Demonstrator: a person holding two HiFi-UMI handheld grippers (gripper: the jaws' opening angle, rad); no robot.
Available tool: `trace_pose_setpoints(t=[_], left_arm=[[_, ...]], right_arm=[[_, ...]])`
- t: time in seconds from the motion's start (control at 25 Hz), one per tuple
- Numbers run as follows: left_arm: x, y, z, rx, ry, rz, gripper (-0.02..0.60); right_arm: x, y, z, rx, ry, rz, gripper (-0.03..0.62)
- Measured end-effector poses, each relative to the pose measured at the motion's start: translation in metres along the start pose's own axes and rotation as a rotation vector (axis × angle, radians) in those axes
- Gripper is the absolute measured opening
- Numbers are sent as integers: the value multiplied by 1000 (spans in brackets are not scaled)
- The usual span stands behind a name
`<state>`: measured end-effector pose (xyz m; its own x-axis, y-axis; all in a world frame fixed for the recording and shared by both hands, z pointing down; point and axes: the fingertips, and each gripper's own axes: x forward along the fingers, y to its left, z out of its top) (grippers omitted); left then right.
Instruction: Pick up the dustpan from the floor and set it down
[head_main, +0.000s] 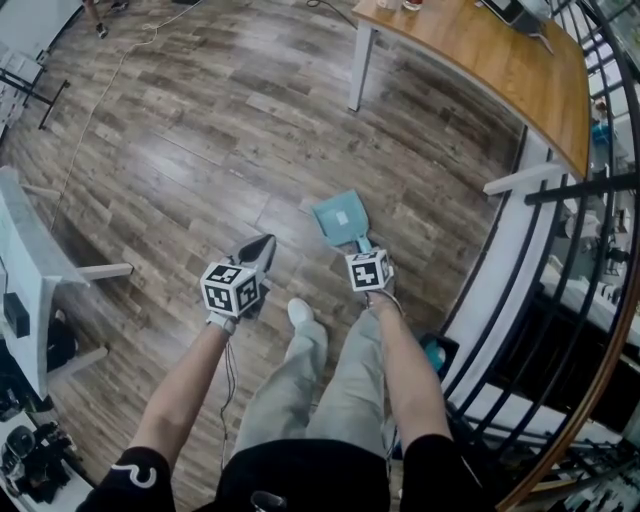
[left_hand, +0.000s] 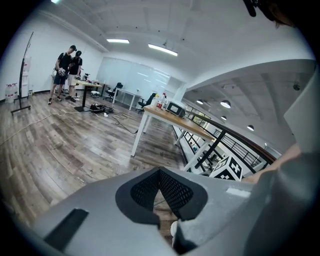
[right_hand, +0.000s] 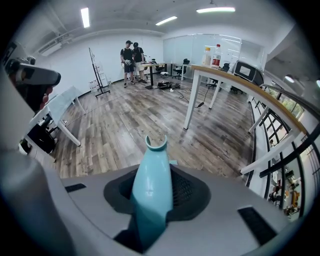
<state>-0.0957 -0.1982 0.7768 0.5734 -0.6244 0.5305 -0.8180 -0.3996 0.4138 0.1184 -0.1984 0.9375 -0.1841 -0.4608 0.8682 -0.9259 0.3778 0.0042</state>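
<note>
Dustpan (head_main: 340, 217) gripped by its handle (right_hand: 152, 185) near the floor (head_main: 200, 150)
The left tool (head_main: 258, 250) had its jaws together, empty; the right tool (head_main: 366, 246) was clamped on the handle, and the pan's weight out front might twist it loose before touchdown

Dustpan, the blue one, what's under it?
Only wooden floor shows around the dustpan, which the right claw grips by its handle. The spot right underneath is covered by the pan, so nothing there can be seen.

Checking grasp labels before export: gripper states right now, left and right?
Left gripper: closed, nothing between the jaws.
Right gripper: closed on the teal dustpan handle.
</note>
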Motion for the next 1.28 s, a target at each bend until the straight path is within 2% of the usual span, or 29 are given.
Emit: trace_pose_setpoints(t=[0.12,0.36,0.68,1.0,1.2,1.28], left_arm=[[-6,1,-4,-7,3,10,-3],[-12,-5,-3,6,3,9,-3],[-17,-27,6,36,5,13,-3],[-39,-70,25,66,-30,60,-3],[-70,-113,38,29,-105,125,-3],[-84,-135,42,23,-144,140,-3]], right_arm=[[-1,4,-2,10,5,1,95],[-12,6,-5,23,13,4,138],[-55,4,13,47,-70,31,155],[-146,-7,49,42,-215,111,155],[-224,-33,58,-14,-301,132,153],[-255,-42,56,-42,-336,126,122]])
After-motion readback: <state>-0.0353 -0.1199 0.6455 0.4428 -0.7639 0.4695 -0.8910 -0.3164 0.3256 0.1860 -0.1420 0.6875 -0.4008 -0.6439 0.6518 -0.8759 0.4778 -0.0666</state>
